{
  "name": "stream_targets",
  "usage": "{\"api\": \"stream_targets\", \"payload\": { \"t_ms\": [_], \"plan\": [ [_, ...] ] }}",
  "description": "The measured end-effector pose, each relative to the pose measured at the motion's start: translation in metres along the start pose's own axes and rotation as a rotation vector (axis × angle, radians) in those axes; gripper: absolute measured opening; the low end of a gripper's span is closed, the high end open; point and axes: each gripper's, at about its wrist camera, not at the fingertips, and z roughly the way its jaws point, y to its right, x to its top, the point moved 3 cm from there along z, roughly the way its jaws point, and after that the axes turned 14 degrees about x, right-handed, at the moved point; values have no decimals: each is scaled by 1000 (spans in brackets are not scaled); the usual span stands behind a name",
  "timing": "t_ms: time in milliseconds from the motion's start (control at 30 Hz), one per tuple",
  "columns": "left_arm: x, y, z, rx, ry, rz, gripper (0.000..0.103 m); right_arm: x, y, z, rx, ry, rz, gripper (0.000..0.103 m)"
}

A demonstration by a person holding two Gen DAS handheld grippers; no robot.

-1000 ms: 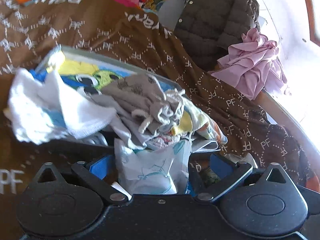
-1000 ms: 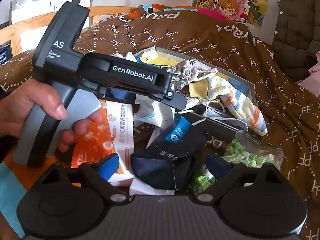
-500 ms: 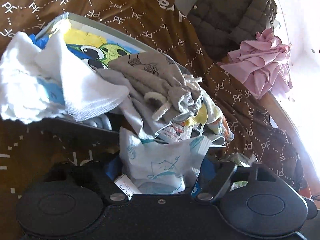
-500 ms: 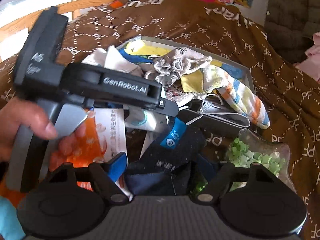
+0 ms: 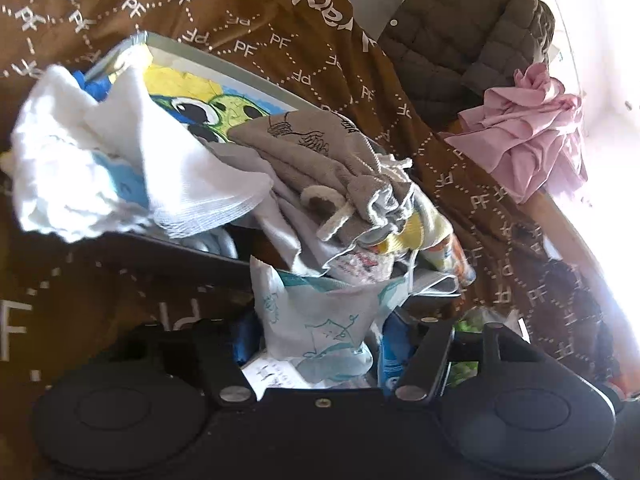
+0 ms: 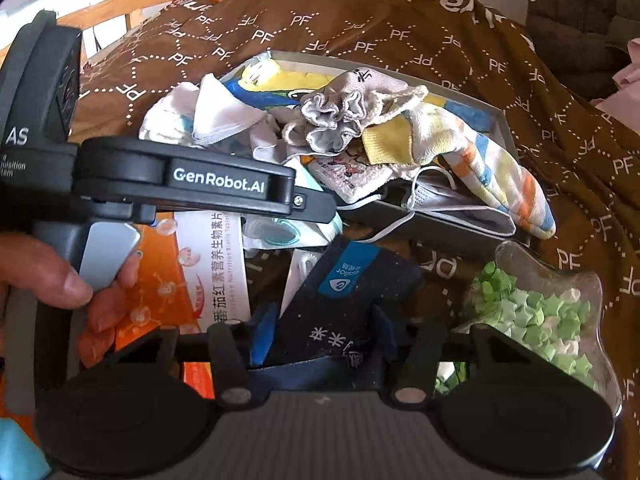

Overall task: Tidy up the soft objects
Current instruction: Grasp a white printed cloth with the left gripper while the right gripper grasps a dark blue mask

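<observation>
On the bed (image 6: pixel 400 32), before the box (image 6: pixel 496 120), a packet (image 5: pixel 316 320) and dark sock (image 6: pixel 352 304) are being clamped by closing tools (image 5: pixel 312 344) (image 6: pixel 320 332); lifting into the box is judged next.

Light source: daylight enters from the right in the left wrist view.
Glare: right edge is blown out white.
Shadows: near foreground is dimmed.
Sharpness: mild blur.
Distortion: edges are bent by fisheye.
</observation>
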Motion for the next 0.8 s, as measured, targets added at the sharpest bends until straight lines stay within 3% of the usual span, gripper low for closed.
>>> {"api": "stream_targets", "payload": {
  "t_ms": [133,300,467,533,633,800],
  "plan": [
    [-3,0,-6,24,16,-3,58,-2,-6,-6,28,15,2,34],
    [-7,-3,-19,46,27,-48,57,-5,-7,-8,27,31,11,34],
    [-10,-4,-38,65,44,-85,56,-11,-4,-17,61,48,104,33],
    [-12,-1,-49,82,65,-70,56,-14,0,-23,58,63,147,18],
    [-18,3,-67,111,101,-39,55,-20,11,-31,126,88,251,7],
    [-20,6,-91,141,129,-29,48,-28,5,-33,118,79,219,3]
  ]
}}
